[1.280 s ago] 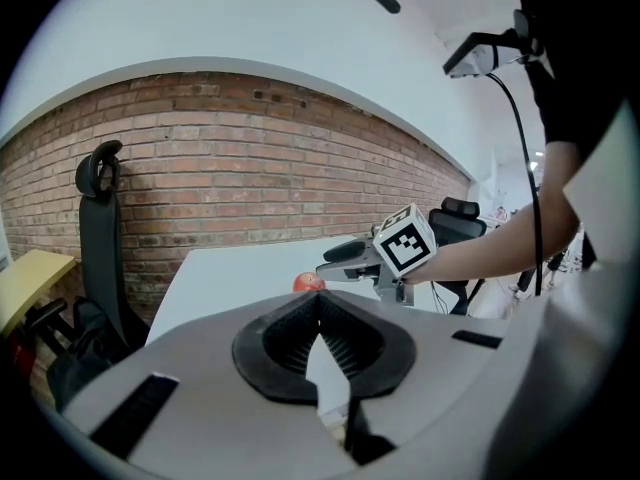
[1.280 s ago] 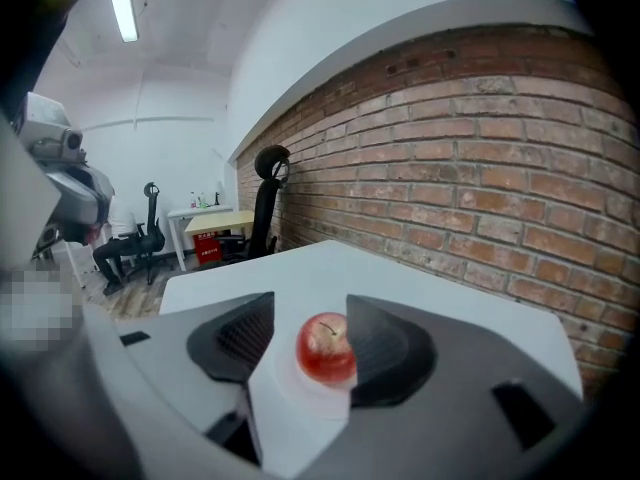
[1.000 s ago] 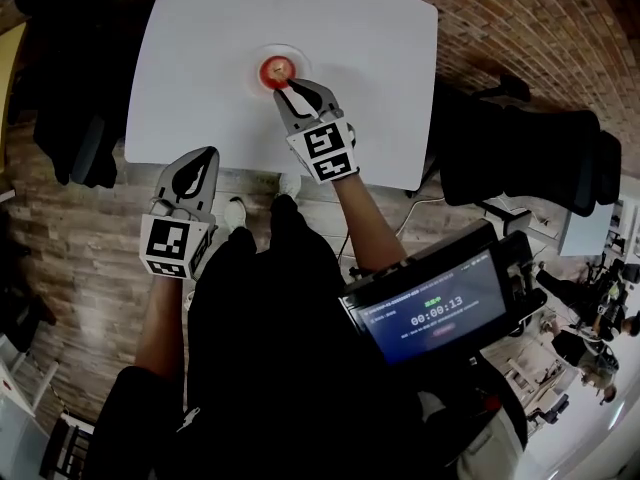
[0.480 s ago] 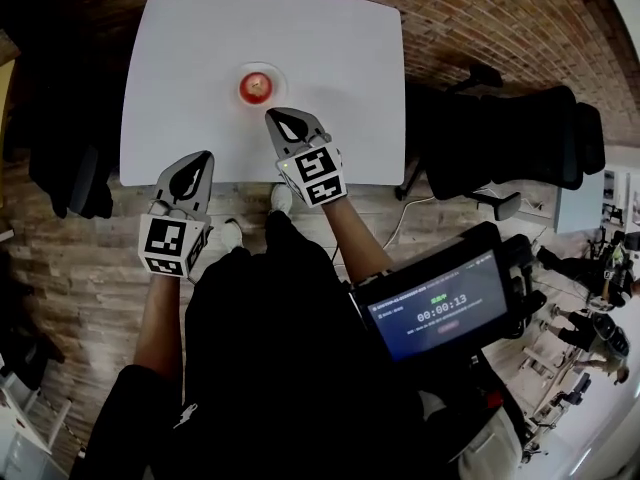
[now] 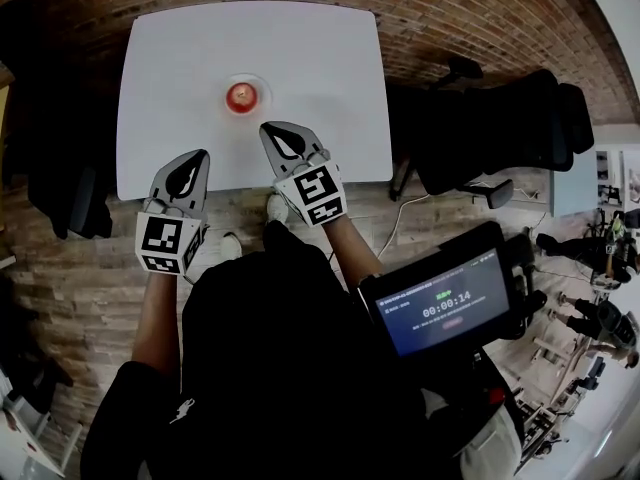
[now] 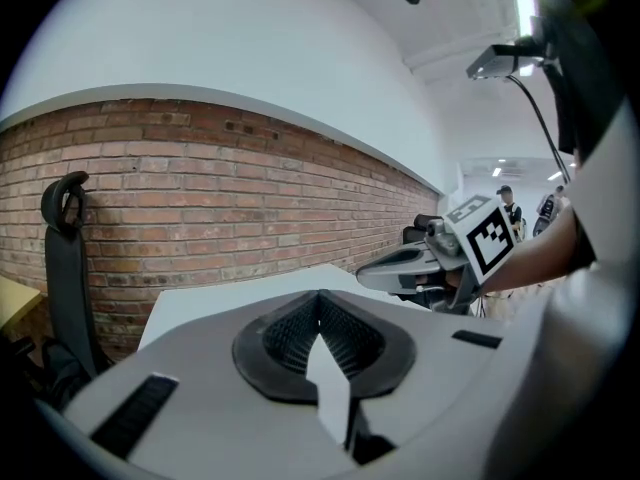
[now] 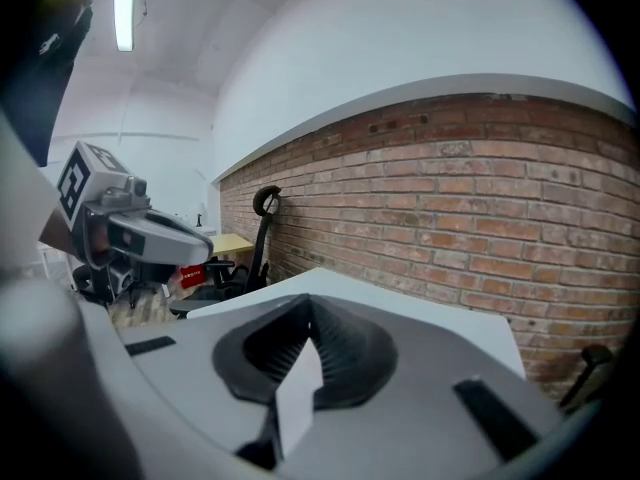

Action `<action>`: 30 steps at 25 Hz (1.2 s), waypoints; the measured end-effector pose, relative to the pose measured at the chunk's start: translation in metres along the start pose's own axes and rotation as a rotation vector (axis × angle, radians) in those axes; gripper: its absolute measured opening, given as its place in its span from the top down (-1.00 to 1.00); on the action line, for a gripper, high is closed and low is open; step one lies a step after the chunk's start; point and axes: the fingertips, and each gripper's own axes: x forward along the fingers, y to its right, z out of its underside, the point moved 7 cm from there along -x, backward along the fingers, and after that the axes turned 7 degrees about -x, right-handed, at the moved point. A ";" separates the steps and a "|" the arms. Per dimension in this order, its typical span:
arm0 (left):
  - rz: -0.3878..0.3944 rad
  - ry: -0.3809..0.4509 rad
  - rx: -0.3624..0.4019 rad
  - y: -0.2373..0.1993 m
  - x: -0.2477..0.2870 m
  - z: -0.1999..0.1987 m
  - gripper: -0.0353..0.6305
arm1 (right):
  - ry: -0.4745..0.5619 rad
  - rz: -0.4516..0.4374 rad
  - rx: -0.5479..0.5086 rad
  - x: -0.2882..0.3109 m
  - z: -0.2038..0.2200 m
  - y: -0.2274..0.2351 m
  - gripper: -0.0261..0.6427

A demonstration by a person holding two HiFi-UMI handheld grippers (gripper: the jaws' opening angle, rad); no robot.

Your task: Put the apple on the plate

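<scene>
Head view alone shows apple (image 5: 241, 96) on plate (image 5: 261, 83); left gripper (image 5: 192, 163) closed, right gripper (image 5: 272, 131) just closed, both empty.

Office-like workspace: brick wall (image 6: 200, 188), black office chairs (image 5: 500, 128), white table (image 5: 300, 58)

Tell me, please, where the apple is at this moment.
In the head view, the apple sits on the small plate near the white table's middle, just beyond the right claw.

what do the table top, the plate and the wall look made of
Table top: smooth matt white, no grain, probably laminate or painted board. Plate: pale and plain, ceramic or plastic, too small to tell. Wall: rough red brick with pale mortar joints.
</scene>
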 end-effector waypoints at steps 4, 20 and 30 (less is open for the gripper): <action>0.015 0.013 0.008 0.002 0.001 -0.005 0.88 | 0.022 0.010 -0.005 -0.014 -0.012 -0.003 0.91; 0.047 0.048 0.047 0.013 -0.014 -0.028 0.88 | 0.122 0.065 0.023 -0.063 -0.056 -0.013 0.91; 0.059 0.023 0.040 0.007 -0.014 -0.024 0.88 | 0.108 0.084 0.037 -0.059 -0.055 -0.014 0.91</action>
